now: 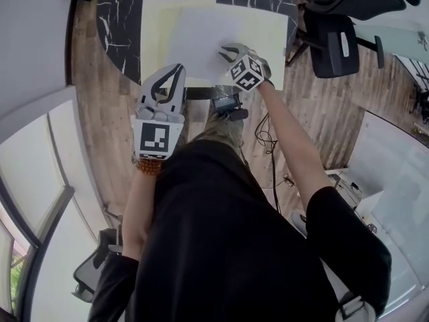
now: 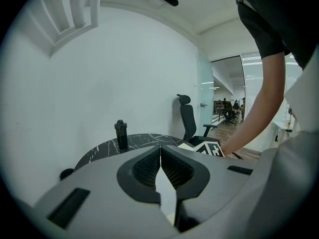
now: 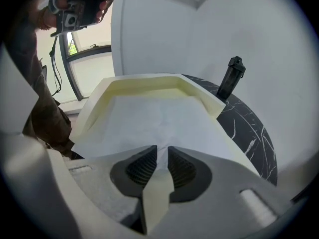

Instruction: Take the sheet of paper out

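A white sheet of paper (image 1: 201, 42) (image 3: 149, 118) lies skewed on a cream folder (image 1: 155, 39) (image 3: 144, 86) on the black marble table (image 1: 120, 25). In the right gripper view the folder's edges curl up around the sheet. My right gripper (image 1: 225, 49) (image 3: 162, 151) sits at the sheet's near right part. Its jaws stand a narrow gap apart, with white paper and cream folder showing through the gap. My left gripper (image 1: 179, 68) (image 2: 160, 148) hovers at the folder's near left edge with its tips touching. I cannot tell whether it pinches anything.
A black bottle (image 2: 121, 135) (image 3: 231, 78) stands at the table's far side. A black office chair (image 1: 335, 32) (image 2: 188, 121) is to the right of the table. Cables (image 1: 268, 139) trail on the wooden floor by the person's legs. A white wall is on the left.
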